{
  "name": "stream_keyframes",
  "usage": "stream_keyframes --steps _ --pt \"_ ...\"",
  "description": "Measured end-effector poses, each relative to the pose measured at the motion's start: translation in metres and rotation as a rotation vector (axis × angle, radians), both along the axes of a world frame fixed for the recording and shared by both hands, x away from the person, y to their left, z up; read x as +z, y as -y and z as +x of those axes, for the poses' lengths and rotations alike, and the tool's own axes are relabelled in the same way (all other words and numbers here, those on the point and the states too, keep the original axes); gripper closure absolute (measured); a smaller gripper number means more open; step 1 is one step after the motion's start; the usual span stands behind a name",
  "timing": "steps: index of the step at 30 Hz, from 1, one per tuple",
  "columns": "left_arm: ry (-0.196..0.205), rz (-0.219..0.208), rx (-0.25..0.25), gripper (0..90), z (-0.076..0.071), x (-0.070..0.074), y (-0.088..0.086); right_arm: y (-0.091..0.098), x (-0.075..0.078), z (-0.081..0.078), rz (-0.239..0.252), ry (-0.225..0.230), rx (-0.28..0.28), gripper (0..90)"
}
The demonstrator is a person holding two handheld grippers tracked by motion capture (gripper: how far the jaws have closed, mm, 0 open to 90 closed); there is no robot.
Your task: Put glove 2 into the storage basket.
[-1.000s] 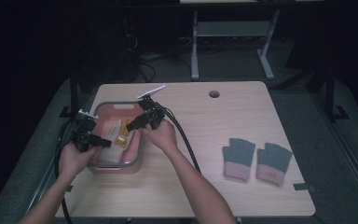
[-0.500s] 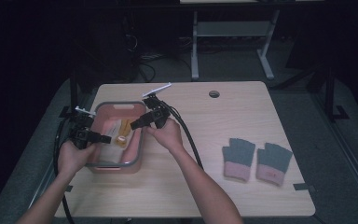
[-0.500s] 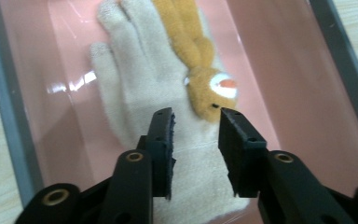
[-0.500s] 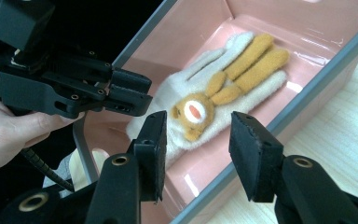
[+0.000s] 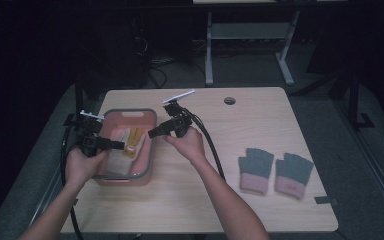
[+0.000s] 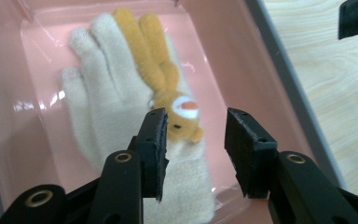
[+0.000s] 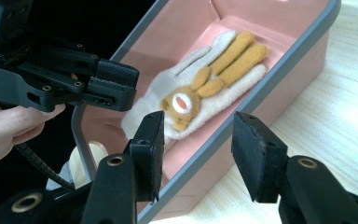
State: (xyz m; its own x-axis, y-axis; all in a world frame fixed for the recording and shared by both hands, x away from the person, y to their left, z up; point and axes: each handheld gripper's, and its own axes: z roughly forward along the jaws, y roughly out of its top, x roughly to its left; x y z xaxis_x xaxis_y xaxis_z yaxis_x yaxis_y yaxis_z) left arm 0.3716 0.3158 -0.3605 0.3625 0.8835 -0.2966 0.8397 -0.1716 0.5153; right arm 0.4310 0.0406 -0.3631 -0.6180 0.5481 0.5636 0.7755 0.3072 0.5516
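Cream glove (image 6: 121, 116) in pink bin (image 5: 147, 165) | wooden table (image 5: 220, 200) | dark room | both tongs released

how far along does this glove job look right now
Done: one cream glove with an orange animal face lies flat in the pink bin. In hand: nothing; the left gripper and right gripper hover open over it. Possibly left: the two grey gloves sit untouched on the table.

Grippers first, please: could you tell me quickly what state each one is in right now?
Left gripper: open, empty, poised over the cream glove in the pink bin.
Right gripper: open, empty, above the bin's rim.
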Motion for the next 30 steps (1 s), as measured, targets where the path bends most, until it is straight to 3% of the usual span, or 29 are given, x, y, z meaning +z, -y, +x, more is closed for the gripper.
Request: stream_keyframes --steps 6,30 --pt "0.021 -0.018 -0.016 56.3 -0.001 0.007 0.007 0.009 -0.001 -0.002 0.018 0.002 -0.002 52.7" --pt "0.094 -0.091 -0.106 51.9 -0.006 0.028 0.051 0.054 0.0 -0.012 0.004 0.02 -0.047 50.6"
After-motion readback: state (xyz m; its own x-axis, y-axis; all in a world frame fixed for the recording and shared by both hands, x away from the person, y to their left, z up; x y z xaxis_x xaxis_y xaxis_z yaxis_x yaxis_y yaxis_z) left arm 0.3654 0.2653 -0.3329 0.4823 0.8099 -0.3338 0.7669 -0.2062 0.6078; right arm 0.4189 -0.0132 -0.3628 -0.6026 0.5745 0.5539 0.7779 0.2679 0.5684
